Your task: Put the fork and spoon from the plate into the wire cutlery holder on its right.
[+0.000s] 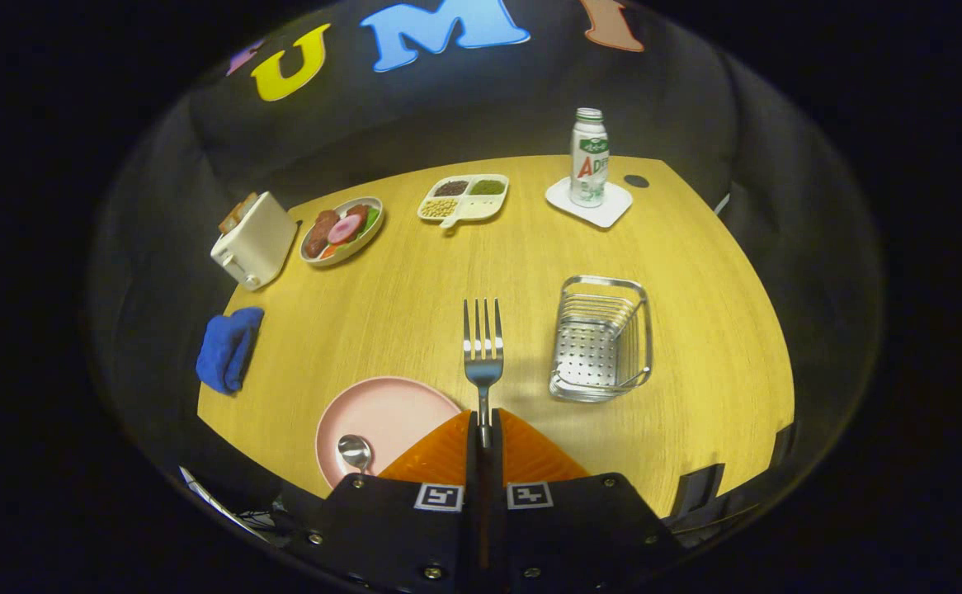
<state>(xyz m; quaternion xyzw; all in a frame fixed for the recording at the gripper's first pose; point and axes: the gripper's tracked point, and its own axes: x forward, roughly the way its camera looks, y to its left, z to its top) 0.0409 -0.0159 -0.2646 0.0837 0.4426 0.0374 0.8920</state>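
Gripper view, tongs (pixel 485 437) clamping shiny four-tined fork (pixel 483 346)

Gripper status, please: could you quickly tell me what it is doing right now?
Gripper: shut on the fork handle, tines pointing ahead, raised above the table.

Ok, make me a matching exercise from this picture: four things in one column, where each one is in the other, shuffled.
Things
1. fork
2. spoon
3. wire cutlery holder
4. bottle

Places
A. standing on a white coaster at the far side of the table
B. clamped by its handle between the gripper's fingers, tines pointing ahead
C. lying on the pink plate
D. empty, on the table right of the fork

Pairs: 1-B, 2-C, 3-D, 4-A
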